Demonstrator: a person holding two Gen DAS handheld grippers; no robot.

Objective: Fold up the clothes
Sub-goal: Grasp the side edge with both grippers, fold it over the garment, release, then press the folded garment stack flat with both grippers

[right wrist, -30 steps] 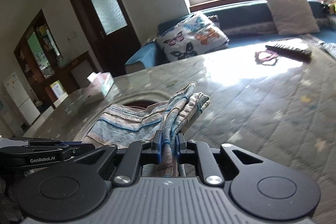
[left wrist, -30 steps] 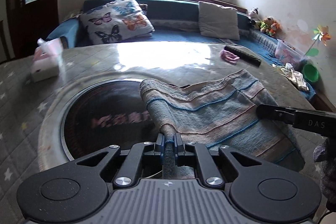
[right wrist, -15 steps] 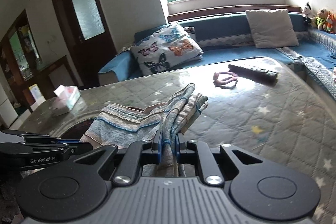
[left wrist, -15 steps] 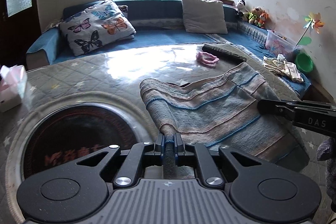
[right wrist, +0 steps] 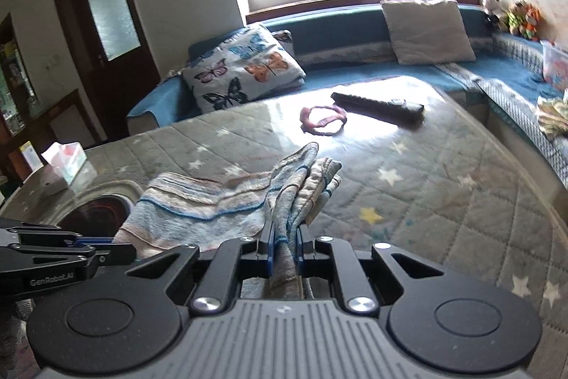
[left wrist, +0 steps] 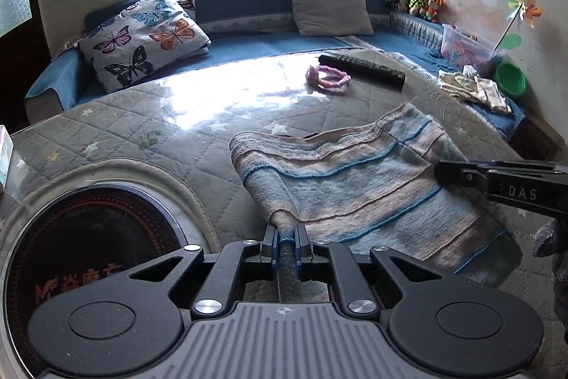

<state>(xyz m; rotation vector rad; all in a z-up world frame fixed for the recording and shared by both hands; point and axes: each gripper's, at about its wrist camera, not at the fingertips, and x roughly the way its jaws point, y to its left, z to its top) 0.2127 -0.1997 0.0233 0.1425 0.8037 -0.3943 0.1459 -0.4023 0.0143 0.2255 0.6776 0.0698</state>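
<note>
A striped blue and beige towel (left wrist: 355, 180) lies folded over on the quilted table cover (left wrist: 159, 144). In the left wrist view my left gripper (left wrist: 285, 238) pinches the towel's near left corner; its jaws are beginning to open, with the cloth still pressed between the pads. The right gripper (left wrist: 442, 171) reaches in from the right, over the towel's right edge. In the right wrist view my right gripper (right wrist: 284, 237) is shut on a bunched corner of the towel (right wrist: 198, 212), whose layers stick up ahead of the fingers. The left gripper (right wrist: 120, 247) shows at the lower left.
A dark round hotplate (left wrist: 88, 237) is set in the table at the left. At the table's far side lie a pink hair band (left wrist: 328, 79) and a black remote (left wrist: 362, 68). A tissue box (right wrist: 64, 162) stands far left. Loose clothes (left wrist: 472, 87) lie on the bench, right.
Both grippers have carried the towel to the right across the table, off the hotplate; the hotplate and the tissue box have slid to the left in both views. Both grips held.
</note>
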